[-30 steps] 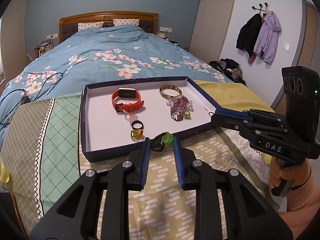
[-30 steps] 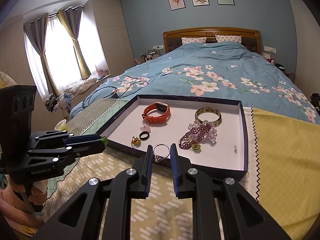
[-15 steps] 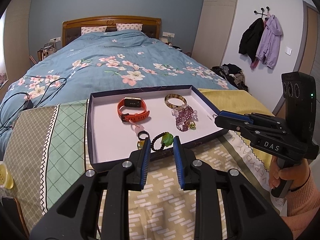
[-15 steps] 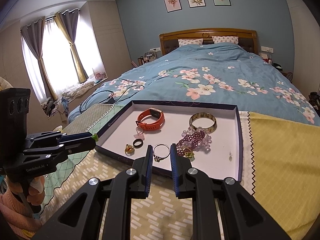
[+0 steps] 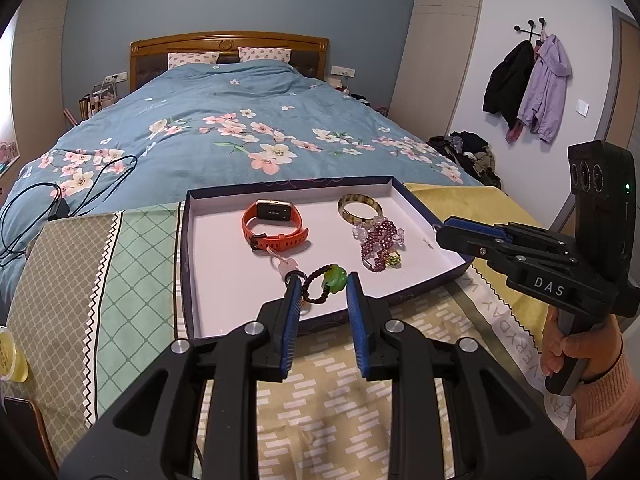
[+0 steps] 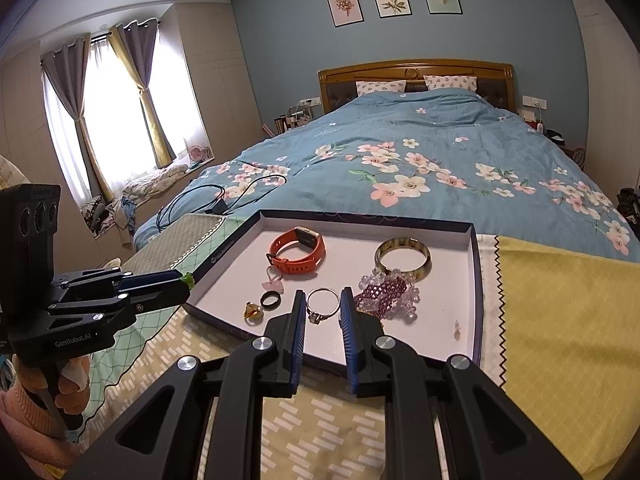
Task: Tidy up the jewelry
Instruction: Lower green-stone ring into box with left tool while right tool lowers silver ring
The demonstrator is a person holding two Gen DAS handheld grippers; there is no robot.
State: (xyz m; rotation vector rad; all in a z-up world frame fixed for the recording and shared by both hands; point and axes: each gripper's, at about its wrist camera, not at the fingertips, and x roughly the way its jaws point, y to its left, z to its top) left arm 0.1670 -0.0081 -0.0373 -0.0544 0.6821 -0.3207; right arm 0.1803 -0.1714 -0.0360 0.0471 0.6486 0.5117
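Note:
A dark blue tray [image 5: 183, 264] [image 6: 477, 280] with a white floor lies on the patterned blanket. It holds an orange watch [image 5: 274, 226] [image 6: 298, 250], an amber bangle [image 5: 344, 212] [image 6: 400, 243], purple beads [image 5: 378, 244] [image 6: 384, 294], a black ring [image 6: 262, 301] and a gold ring [image 6: 253, 313]. My left gripper [image 5: 323, 284] [image 6: 185, 282] is shut on a dark beaded bracelet with a green charm [image 5: 335, 278], held above the tray's near part. My right gripper [image 6: 322, 300] [image 5: 439, 234] is shut on a silver ring [image 6: 314, 316], also held over the tray's near part.
The bed with its blue floral quilt [image 5: 240, 132] stretches beyond the tray. A black cable [image 5: 60, 196] lies on it at the left. A hand [image 5: 576, 356] holds the right gripper's handle. Coats [image 5: 528, 88] hang on the right wall. A pink charm [image 6: 273, 285] lies below the watch.
Both grippers have shifted slightly forward over the tray while keeping their grips. The beaded bracelet hung over the tray's front rim before and now hangs over its white floor.

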